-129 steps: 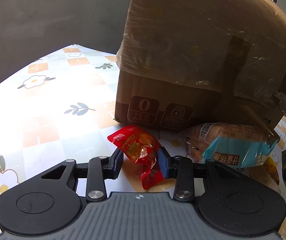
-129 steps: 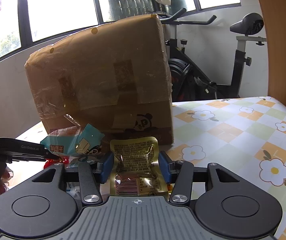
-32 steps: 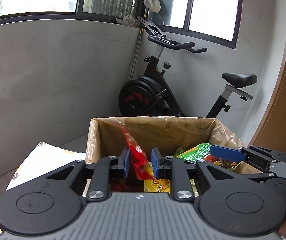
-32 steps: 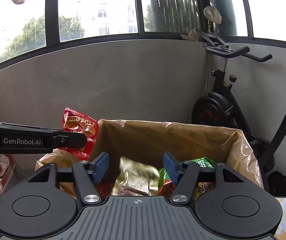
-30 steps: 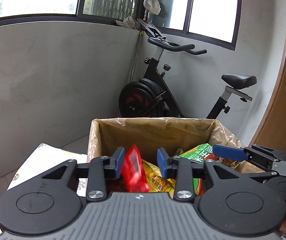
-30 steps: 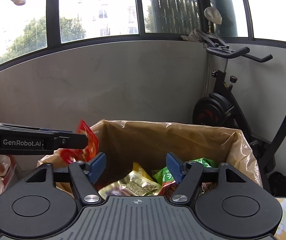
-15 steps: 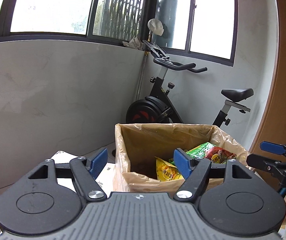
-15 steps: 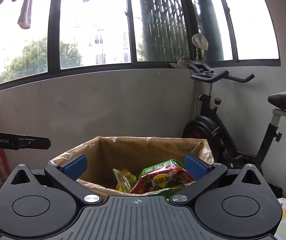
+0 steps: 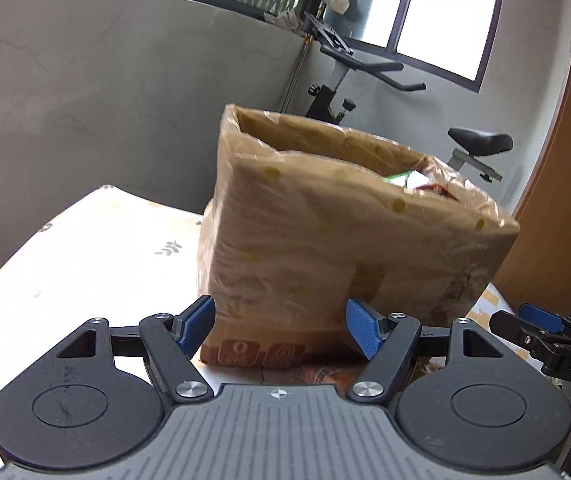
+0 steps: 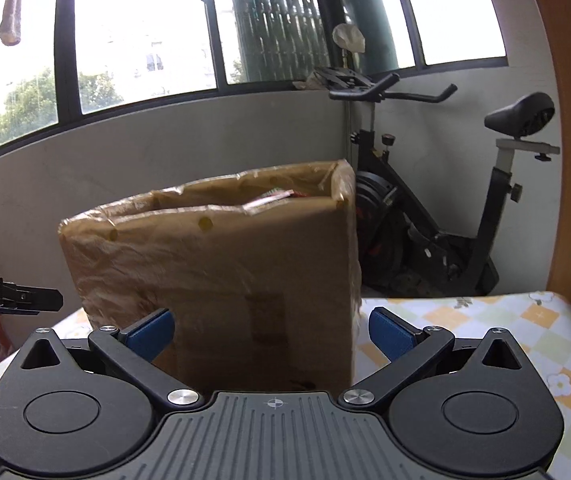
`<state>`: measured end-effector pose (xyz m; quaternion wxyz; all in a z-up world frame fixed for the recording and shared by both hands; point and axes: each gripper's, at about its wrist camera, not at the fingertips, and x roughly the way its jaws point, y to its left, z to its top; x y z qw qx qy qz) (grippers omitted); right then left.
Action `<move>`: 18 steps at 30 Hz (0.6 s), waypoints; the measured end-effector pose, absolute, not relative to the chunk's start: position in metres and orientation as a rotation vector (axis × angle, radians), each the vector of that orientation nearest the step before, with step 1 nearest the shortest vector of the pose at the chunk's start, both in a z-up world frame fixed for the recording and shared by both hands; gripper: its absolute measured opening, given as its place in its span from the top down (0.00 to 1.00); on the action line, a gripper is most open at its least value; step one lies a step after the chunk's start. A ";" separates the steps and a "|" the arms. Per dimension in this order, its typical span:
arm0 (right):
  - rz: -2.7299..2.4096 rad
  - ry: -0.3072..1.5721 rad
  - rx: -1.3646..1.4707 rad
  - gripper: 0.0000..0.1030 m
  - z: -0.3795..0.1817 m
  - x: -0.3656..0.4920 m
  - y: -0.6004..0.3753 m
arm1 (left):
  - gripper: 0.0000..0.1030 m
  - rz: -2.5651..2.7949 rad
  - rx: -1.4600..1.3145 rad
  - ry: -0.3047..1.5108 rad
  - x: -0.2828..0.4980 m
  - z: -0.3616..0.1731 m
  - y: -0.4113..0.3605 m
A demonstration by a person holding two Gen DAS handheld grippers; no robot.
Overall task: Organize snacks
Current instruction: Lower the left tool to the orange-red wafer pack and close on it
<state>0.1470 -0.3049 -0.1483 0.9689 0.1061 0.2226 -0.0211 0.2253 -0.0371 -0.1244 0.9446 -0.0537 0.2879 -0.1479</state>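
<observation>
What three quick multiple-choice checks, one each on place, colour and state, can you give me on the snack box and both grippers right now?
1. Where does the cardboard box stand?
A. on the floral tablecloth
B. on the floor beside the exercise bike
C. on the window sill

2. What colour are the pads on the fingers of the left gripper?
A. red
B. blue
C. green

3. How do the jaws of the right gripper stand?
A. shut on a snack packet
B. shut on nothing
C. open and empty

Answers:
1 A, the box's base rests on the floral tablecloth, with the exercise bike behind it.
2 B, both pads in the left wrist view are blue.
3 C, the right gripper's fingers are spread wide with nothing between them; the snack packets peek over the box's rim.
</observation>
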 end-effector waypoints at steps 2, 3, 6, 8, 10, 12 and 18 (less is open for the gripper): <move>-0.066 0.492 0.209 0.00 -0.163 0.146 -0.302 | 0.28 -0.309 -0.083 0.607 0.227 -0.135 -0.047; -0.075 0.511 0.204 0.00 -0.170 0.146 -0.300 | 0.28 -0.315 -0.075 0.616 0.229 -0.139 -0.051; -0.100 0.571 0.178 0.00 -0.189 0.147 -0.295 | 0.28 -0.330 -0.062 0.643 0.234 -0.149 -0.059; -0.112 0.606 0.182 0.00 -0.201 0.149 -0.292 | 0.28 -0.335 -0.054 0.659 0.237 -0.154 -0.064; -0.126 0.624 0.197 0.00 -0.209 0.150 -0.293 | 0.28 -0.346 -0.047 0.678 0.239 -0.161 -0.068; -0.137 0.640 0.202 0.00 -0.215 0.153 -0.293 | 0.28 -0.357 -0.036 0.695 0.241 -0.167 -0.074; -0.146 0.677 0.182 0.00 -0.222 0.172 -0.286 | 0.28 -0.360 -0.053 0.713 0.236 -0.176 -0.079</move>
